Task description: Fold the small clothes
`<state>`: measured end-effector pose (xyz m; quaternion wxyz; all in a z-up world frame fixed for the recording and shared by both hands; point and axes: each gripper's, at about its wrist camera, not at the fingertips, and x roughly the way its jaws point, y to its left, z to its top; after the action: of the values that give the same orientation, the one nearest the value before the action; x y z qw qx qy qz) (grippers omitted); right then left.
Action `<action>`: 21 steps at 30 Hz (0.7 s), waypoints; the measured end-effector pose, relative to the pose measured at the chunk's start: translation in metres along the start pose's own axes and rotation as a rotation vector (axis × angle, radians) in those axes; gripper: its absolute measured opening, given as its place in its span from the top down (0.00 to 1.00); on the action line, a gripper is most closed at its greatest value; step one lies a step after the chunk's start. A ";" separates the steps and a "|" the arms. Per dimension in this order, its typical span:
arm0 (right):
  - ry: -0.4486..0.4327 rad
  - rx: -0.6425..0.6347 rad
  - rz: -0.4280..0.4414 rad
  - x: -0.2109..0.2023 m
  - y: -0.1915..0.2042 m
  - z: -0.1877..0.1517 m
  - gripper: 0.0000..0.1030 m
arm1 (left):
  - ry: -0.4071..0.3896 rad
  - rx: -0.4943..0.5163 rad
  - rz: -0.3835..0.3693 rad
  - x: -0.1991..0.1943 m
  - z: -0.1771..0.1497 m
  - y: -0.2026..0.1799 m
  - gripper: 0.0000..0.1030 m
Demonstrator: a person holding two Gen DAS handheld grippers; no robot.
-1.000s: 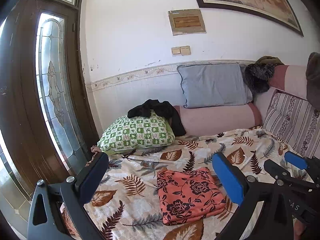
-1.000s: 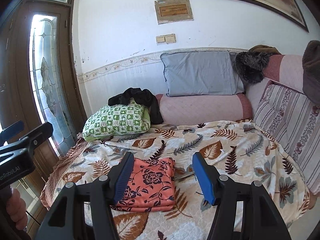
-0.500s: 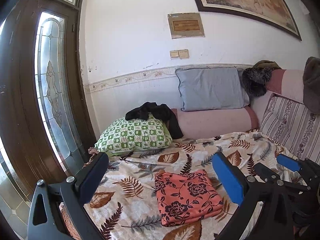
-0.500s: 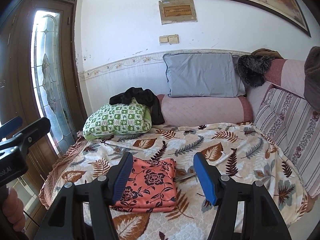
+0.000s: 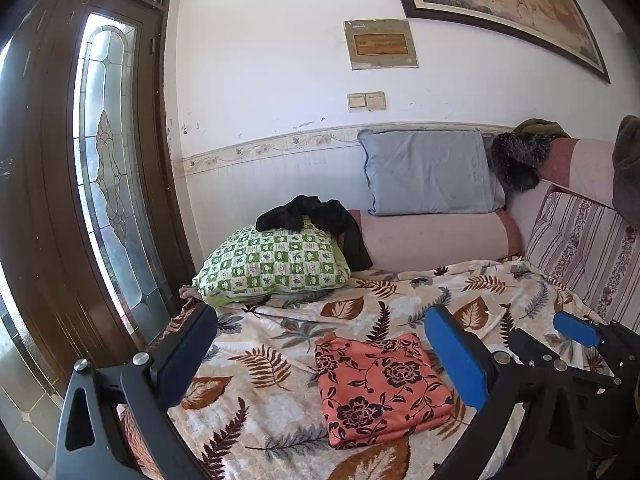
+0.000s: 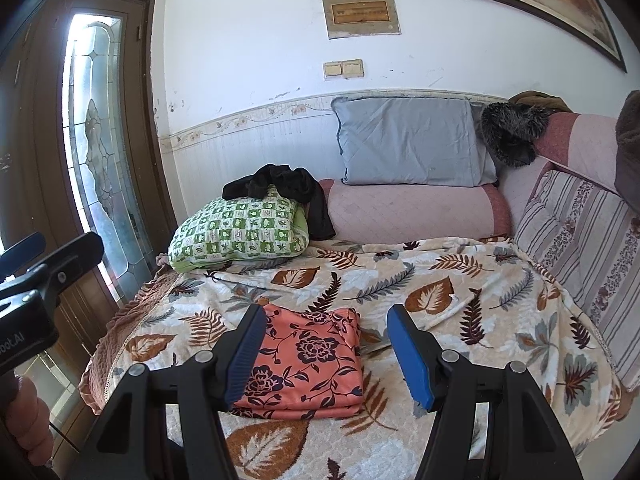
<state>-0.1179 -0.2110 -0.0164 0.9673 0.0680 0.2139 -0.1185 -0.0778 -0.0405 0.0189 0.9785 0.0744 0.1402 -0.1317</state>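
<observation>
A folded salmon cloth with dark flowers (image 5: pixel 376 388) (image 6: pixel 308 364) lies flat on the leaf-patterned bedspread (image 5: pixel 280 344) (image 6: pixel 460 300). My left gripper (image 5: pixel 320 356) hovers in front of it, open, nothing between its blue pads. My right gripper (image 6: pixel 326 354) is open too and empty; the cloth lies beyond and below its fingers. A crumpled black garment (image 5: pixel 316 220) (image 6: pixel 284 192) is draped over a green checked pillow (image 5: pixel 272 264) (image 6: pixel 240 236) at the back left. The right gripper's blue tip (image 5: pixel 576 330) shows at the right edge of the left wrist view.
A grey pillow (image 6: pixel 408 146) rests on a pink bolster (image 6: pixel 416 216) against the wall. A striped cushion (image 6: pixel 580 240) and a dark furry item (image 6: pixel 512 132) sit on the right. A wooden door with leaded glass (image 5: pixel 104 184) stands left of the bed.
The views have shifted slightly; the cloth and both grippers keep the same arrangement, jaws unchanged.
</observation>
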 end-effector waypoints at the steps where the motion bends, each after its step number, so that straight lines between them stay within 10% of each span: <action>1: -0.001 0.000 0.000 0.001 0.001 0.000 0.35 | 0.001 -0.003 -0.001 0.001 0.000 0.001 0.00; 21: 0.004 0.020 -0.003 0.015 0.013 0.001 0.35 | 0.022 -0.027 -0.001 0.018 -0.008 0.014 0.00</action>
<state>-0.1008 -0.2018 -0.0213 0.9660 0.0774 0.2147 -0.1219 -0.0592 -0.0304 0.0070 0.9778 0.0627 0.1528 -0.1292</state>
